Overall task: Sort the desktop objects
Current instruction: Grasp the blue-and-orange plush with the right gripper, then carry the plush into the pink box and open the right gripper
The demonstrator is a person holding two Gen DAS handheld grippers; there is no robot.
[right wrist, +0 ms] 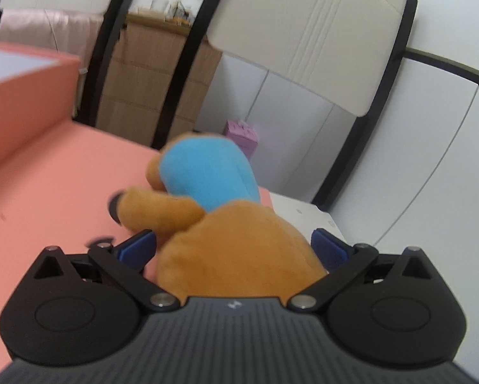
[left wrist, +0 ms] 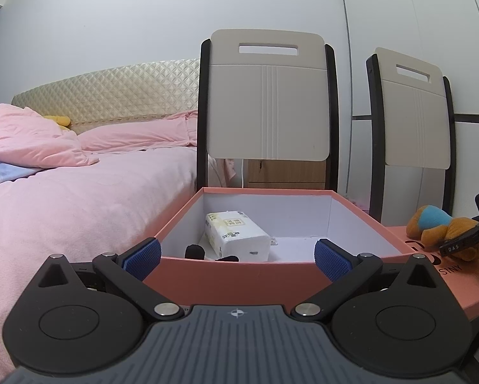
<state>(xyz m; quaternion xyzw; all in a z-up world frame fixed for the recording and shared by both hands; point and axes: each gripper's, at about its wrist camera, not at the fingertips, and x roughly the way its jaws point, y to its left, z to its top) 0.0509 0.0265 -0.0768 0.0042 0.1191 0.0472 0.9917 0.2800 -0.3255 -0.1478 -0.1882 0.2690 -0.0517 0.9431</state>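
Observation:
A salmon-pink box (left wrist: 233, 275) stands open in front of my left gripper (left wrist: 236, 254), which is open and empty at the box's near wall. Inside lie a white tissue pack (left wrist: 236, 235) and small black items (left wrist: 196, 251). An orange and blue plush toy (left wrist: 444, 228) lies on the pink lid (left wrist: 469, 284) to the right of the box. In the right wrist view the plush toy (right wrist: 233, 236) fills the space between my right gripper's (right wrist: 233, 251) blue pads (right wrist: 137, 249). The jaws are wide and bracket the toy's body; a firm grip cannot be told.
A bed with pink bedding (left wrist: 79, 198) lies to the left. Two chair backs (left wrist: 268, 96) stand behind the box. A wooden cabinet (right wrist: 149, 89) and white wardrobe doors (right wrist: 399, 160) lie beyond. A small purple box (right wrist: 242, 134) sits on the floor.

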